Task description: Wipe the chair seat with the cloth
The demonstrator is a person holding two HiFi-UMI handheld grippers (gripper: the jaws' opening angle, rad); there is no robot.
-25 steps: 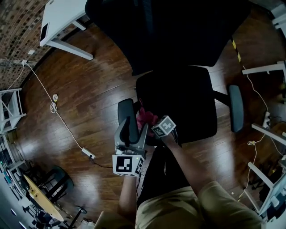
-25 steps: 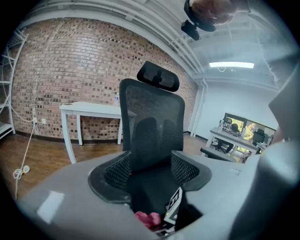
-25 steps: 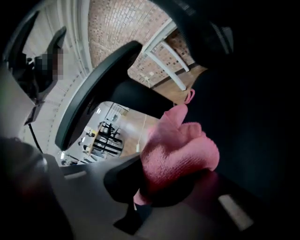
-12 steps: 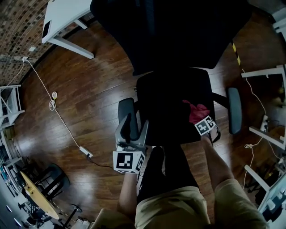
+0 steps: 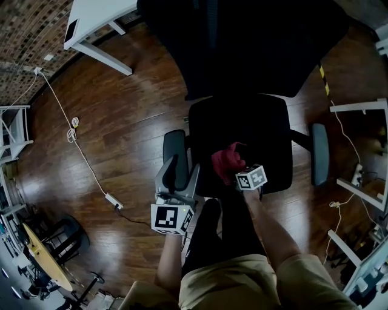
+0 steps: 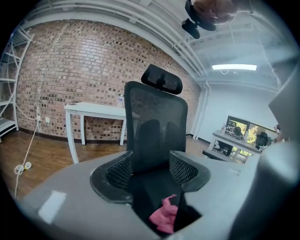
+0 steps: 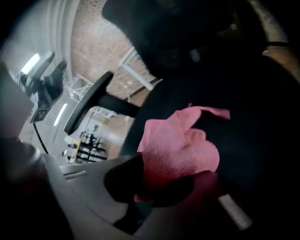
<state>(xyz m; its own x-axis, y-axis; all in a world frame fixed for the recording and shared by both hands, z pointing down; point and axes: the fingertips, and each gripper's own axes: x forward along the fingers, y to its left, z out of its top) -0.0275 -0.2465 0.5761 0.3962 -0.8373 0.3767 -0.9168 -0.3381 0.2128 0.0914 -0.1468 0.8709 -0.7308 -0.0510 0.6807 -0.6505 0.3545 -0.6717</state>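
Observation:
The black chair seat [image 5: 257, 124] lies below me, and a crumpled pink cloth [image 5: 227, 160] rests on its front left part. My right gripper [image 5: 237, 169] is shut on that cloth and presses it to the seat; in the right gripper view the cloth [image 7: 180, 145] bulges out between the jaws of the right gripper [image 7: 159, 187]. My left gripper [image 5: 177, 175] hovers by the left armrest [image 5: 174, 145]. Its jaws have just been closing, but a gap remains and nothing is between them. Through the gap of the left gripper [image 6: 151, 172] I see the seat [image 6: 152, 185] and the cloth [image 6: 164, 215].
The tall mesh backrest [image 6: 157, 126] rises behind the seat, and the right armrest [image 5: 319, 150] sticks out at the right. A white table [image 5: 97, 18] stands at the back left. A cable with a power adapter [image 5: 112, 200] runs over the wood floor; white desk legs [image 5: 357, 94] at right.
The right gripper carried the cloth from the seat's left front across to its right side, then back toward the front middle. The left gripper stayed by the armrest.

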